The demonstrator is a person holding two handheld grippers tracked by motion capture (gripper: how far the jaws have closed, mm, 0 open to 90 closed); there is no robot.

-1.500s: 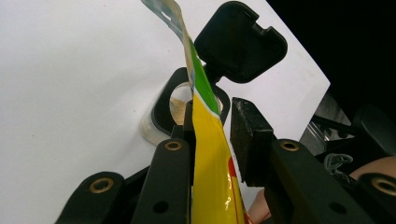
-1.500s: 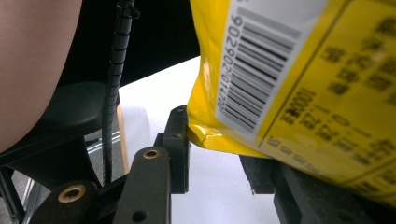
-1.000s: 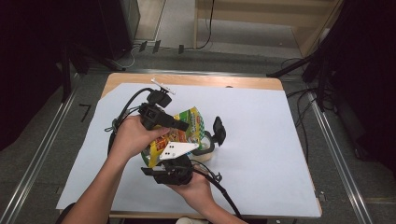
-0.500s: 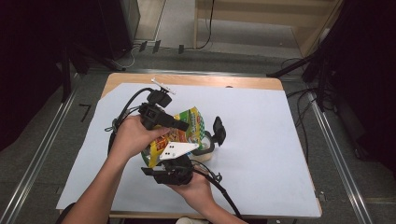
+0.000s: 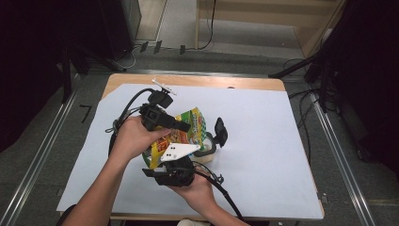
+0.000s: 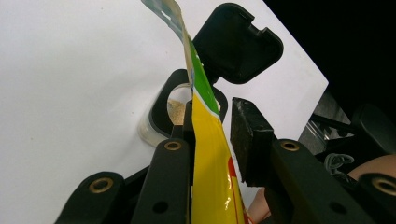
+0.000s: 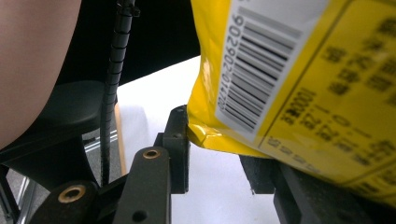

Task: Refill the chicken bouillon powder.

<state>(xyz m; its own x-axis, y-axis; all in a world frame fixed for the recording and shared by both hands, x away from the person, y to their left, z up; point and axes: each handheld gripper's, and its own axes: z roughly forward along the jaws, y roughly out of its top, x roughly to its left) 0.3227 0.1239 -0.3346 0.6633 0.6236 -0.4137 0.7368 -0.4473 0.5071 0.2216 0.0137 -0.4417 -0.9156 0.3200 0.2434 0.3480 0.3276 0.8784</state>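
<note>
A yellow and green snack bag [image 5: 194,123] hangs tilted over a clear round container [image 5: 207,151] with a black rim and a flipped-up black lid [image 5: 219,131]. My left gripper [image 5: 185,127] grips the bag's upper part from the left. In the left gripper view the bag [image 6: 210,177] fills the gap between the jaws, above the container [image 6: 161,112], which has tan grains inside. My right gripper [image 5: 157,165], topped by a white three-cornered plate, holds the bag's lower end. There the barcode corner [image 7: 289,70] sits between the pads [image 7: 180,140].
A white sheet [image 5: 273,141] covers the wooden table [image 5: 197,81]. Black cables trail from both grippers across the sheet's left side and front. Metal rails [image 5: 42,155] run along the floor on either side, and dark equipment stands behind.
</note>
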